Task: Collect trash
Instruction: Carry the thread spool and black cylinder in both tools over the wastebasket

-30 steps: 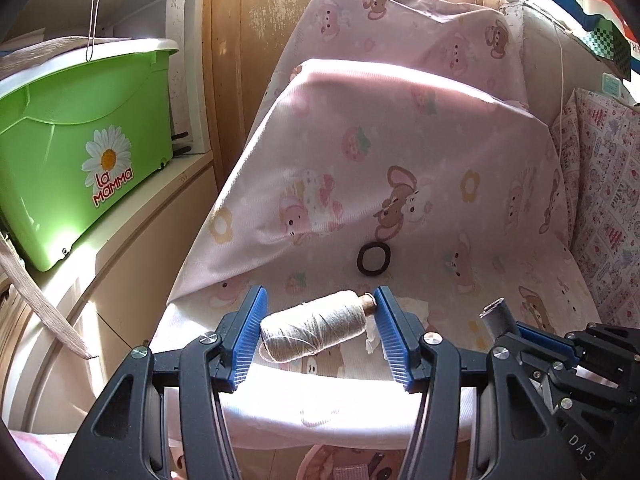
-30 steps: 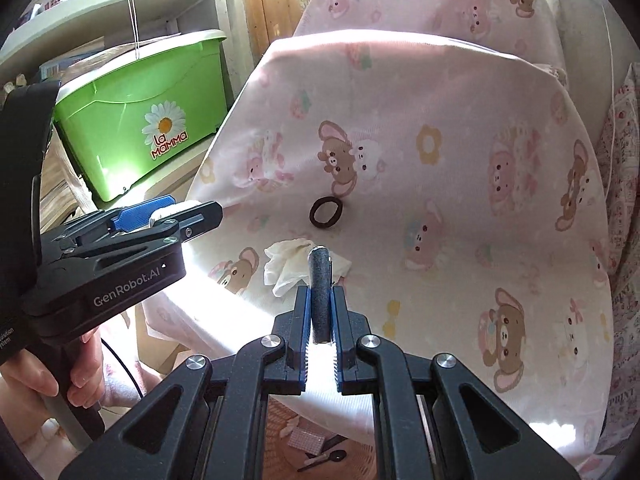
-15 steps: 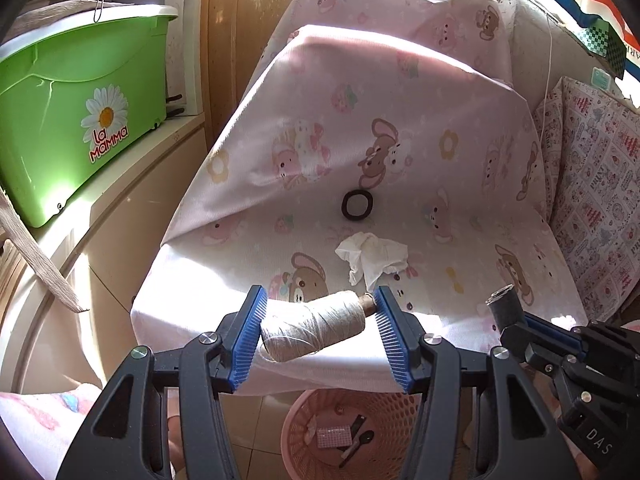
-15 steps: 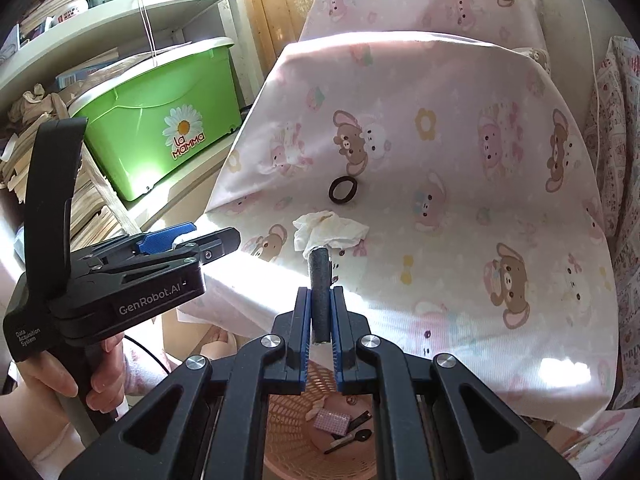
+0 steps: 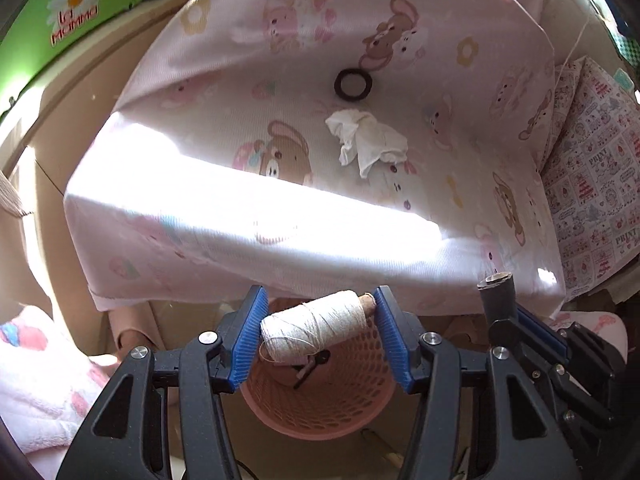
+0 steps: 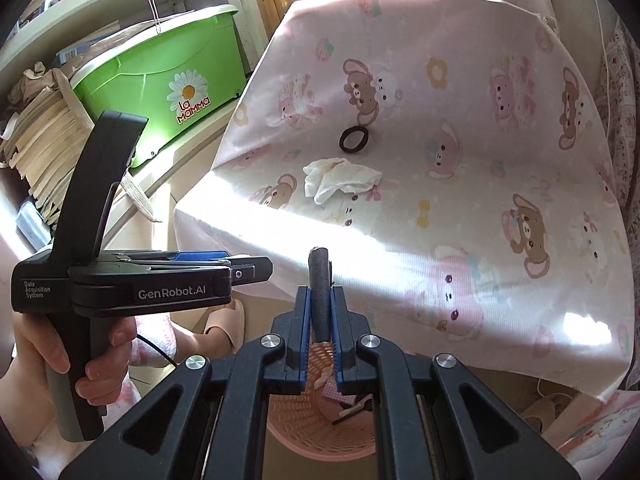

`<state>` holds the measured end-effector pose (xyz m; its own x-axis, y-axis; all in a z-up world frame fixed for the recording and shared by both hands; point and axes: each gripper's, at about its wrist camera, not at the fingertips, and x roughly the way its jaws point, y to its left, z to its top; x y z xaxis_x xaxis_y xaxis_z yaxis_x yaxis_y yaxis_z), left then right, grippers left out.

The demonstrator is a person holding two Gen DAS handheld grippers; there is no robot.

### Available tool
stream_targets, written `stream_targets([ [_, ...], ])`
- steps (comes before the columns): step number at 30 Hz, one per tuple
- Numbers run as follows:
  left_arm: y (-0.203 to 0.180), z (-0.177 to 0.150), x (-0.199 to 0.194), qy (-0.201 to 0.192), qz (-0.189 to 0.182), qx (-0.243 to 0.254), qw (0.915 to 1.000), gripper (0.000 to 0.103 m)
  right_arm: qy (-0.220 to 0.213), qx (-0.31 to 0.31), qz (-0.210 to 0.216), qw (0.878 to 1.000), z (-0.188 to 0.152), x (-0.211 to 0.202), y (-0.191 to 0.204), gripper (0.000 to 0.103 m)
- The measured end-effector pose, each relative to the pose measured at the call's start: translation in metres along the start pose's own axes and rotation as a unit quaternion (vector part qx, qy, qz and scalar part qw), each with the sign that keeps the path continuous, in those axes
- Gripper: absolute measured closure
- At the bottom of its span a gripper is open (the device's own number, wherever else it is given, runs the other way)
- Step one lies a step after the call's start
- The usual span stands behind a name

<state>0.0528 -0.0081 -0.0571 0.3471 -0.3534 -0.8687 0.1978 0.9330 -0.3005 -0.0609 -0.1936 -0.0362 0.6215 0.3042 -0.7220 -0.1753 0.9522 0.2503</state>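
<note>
pink sheet, basket half hidden, left claw clamping spool, right claw pinching tube

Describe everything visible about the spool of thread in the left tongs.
The spool of thread is a small reel wound with off-white, slightly fuzzy string, a brownish core end showing at its right. It lies crosswise, tilted up to the right, clamped end to end between the blue pads of the left tongs. It hangs above the pink mesh basket, with a loose strand looping off its lower left.
</note>
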Motion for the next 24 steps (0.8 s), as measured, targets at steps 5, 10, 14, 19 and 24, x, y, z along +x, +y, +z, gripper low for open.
stream_targets([
  [5,0.01,-0.001,0.012,0.037,-0.015,-0.031,0.9987,0.049,0.025,0.011,0.006,1.0,-0.007,0.008,-0.005,0.093],
  [10,0.013,-0.005,0.027,0.072,-0.025,-0.048,0.9959,0.049,0.06,0.03,0.02,0.998,-0.017,0.025,-0.011,0.093],
  [14,0.016,-0.008,0.04,0.101,-0.034,-0.06,0.9925,0.049,0.086,0.038,0.024,0.995,-0.028,0.041,-0.013,0.093],
  [19,0.021,-0.016,0.058,0.14,-0.04,-0.079,0.9861,0.049,0.121,0.035,0.015,0.992,-0.044,0.063,-0.013,0.093],
  [24,0.026,-0.025,0.085,0.169,-0.001,-0.078,0.9826,0.05,0.154,0.047,-0.001,0.987,-0.064,0.087,-0.019,0.093],
])
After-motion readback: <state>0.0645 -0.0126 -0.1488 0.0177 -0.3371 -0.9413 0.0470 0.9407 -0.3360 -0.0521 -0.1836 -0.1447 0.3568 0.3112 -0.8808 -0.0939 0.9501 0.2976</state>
